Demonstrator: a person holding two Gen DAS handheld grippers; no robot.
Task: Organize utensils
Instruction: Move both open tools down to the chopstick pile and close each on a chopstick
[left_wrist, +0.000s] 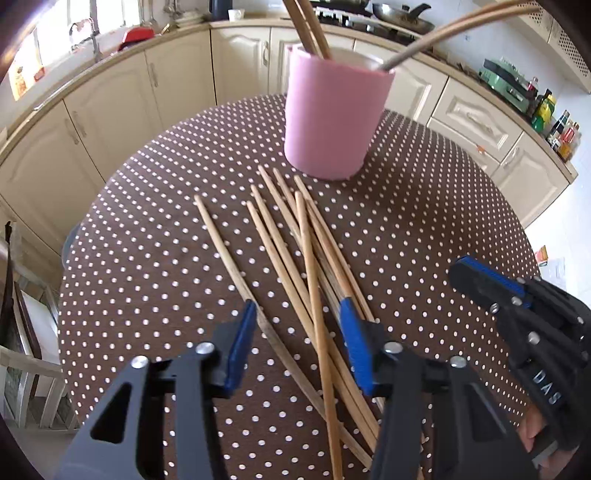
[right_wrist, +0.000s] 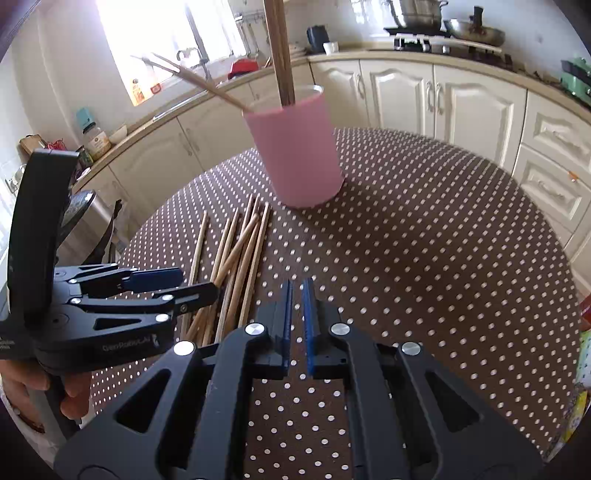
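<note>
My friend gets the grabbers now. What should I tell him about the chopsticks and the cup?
Left gripper: open, low over the loose chopsticks, holding nothing.
Right gripper: nearly shut, empty, over bare tablecloth.
Pink cup: upright behind the pile, with a few chopsticks already standing in it.
Left to do: the pile lying on the cloth still has to go into the cup.

Chopsticks (left_wrist: 306, 266): pale bare wood, matt, fine grain.
Cup (left_wrist: 332, 118): pink, matt, smooth-walled, looks like plastic or silicone.
Tablecloth (left_wrist: 424, 221): brown with white dots, smooth, slight sheen.
Left gripper (left_wrist: 299, 332): matt black plastic, shiny metal screw heads, ribbed blue pads.
Right gripper (right_wrist: 295, 321): the same black plastic and ribbed blue pads.
Cabinets (right_wrist: 461, 99): cream, glossy painted panels.
</note>
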